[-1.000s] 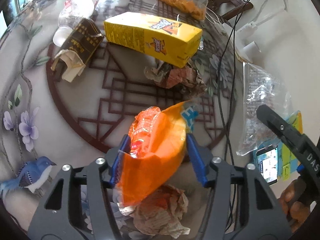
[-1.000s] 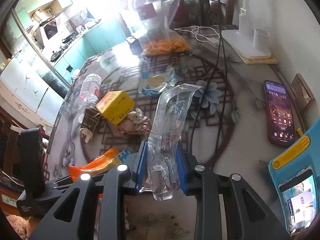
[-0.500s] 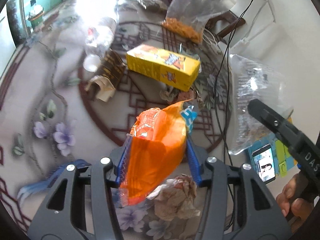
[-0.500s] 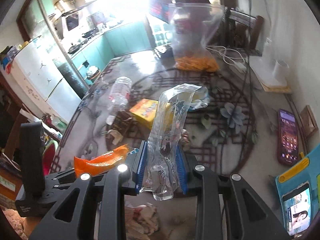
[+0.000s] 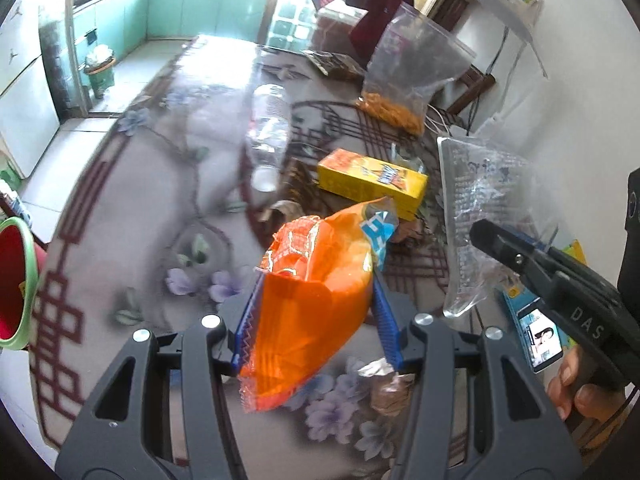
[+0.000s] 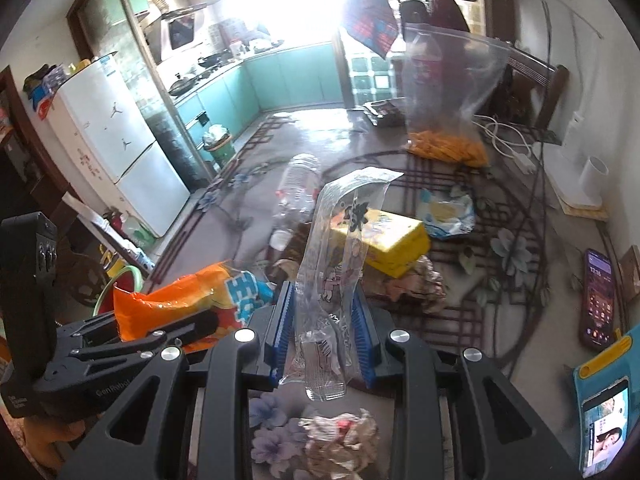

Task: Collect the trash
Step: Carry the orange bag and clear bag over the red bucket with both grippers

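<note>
Both grippers tilt downward above the table (image 5: pixel 132 216), side by side. The left gripper (image 5: pixel 316 312) has its blue pads clamped on an orange snack bag (image 5: pixel 312 308), which stands up between them clear of the tabletop. The right gripper (image 6: pixel 323 332) is clamped on a clear plastic wrapper (image 6: pixel 340 264), also lifted. A crumpled paper ball (image 6: pixel 344 440) lies on the table just below.

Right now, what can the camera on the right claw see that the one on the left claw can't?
Only the right view shows the dark phone on the table, the white fridge and the blue-and-white wrapper. Only the left view shows the red basin with a green rim. Both share the orange snack bag in the left claw, the clear wrapper in the right claw, and the yellow box.
</note>
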Tool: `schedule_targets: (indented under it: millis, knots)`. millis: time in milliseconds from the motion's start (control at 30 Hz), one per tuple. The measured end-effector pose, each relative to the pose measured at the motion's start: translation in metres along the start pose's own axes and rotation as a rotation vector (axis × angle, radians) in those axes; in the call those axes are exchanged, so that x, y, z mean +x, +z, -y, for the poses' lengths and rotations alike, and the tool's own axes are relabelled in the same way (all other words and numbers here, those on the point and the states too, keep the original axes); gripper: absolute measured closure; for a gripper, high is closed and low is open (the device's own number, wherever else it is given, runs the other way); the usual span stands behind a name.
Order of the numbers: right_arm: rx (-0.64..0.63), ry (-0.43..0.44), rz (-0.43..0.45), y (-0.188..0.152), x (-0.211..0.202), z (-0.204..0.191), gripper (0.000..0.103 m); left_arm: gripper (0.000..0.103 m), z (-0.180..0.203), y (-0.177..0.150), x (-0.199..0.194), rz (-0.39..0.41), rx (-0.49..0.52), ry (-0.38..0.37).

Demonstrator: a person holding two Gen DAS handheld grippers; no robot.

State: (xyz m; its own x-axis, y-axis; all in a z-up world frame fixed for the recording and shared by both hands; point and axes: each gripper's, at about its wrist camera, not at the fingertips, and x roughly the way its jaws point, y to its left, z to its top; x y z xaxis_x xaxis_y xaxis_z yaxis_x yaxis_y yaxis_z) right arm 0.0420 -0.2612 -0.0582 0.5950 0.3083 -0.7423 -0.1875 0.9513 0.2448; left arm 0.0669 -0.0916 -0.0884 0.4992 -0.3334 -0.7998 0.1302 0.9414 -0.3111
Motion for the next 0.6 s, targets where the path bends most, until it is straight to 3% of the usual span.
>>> schedule_targets:
  millis: [600]
  knots:
    - [-0.155, 0.100, -0.018, 0.002, 0.023, -0.106, 0.075, 0.054, -0.123, -0.026, -0.084, 0.127, -0.209, 0.132]
